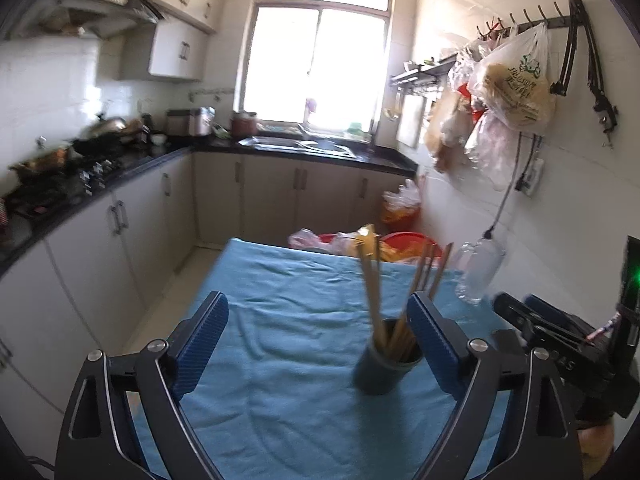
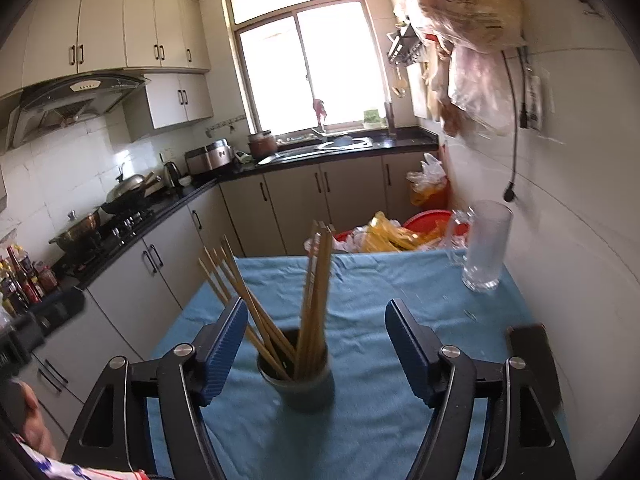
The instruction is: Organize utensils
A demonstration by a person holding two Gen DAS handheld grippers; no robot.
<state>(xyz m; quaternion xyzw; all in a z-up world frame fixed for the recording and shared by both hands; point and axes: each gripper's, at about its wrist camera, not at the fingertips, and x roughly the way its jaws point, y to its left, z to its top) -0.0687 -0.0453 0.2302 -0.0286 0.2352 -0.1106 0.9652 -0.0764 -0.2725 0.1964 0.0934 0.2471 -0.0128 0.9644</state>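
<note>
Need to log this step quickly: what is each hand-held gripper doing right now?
Left hand-held gripper: open, holding nothing.
Right hand-held gripper: open, holding nothing; the chopsticks stand in the cup.

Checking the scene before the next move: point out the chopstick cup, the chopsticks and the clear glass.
chopstick cup (image 2: pixel 306 386), right wrist view, on its dark front wall.
chopsticks (image 2: pixel 316 280), right wrist view, mid-shaft of the upright bundle.
clear glass (image 2: pixel 486 248), right wrist view, on its side wall.
</note>
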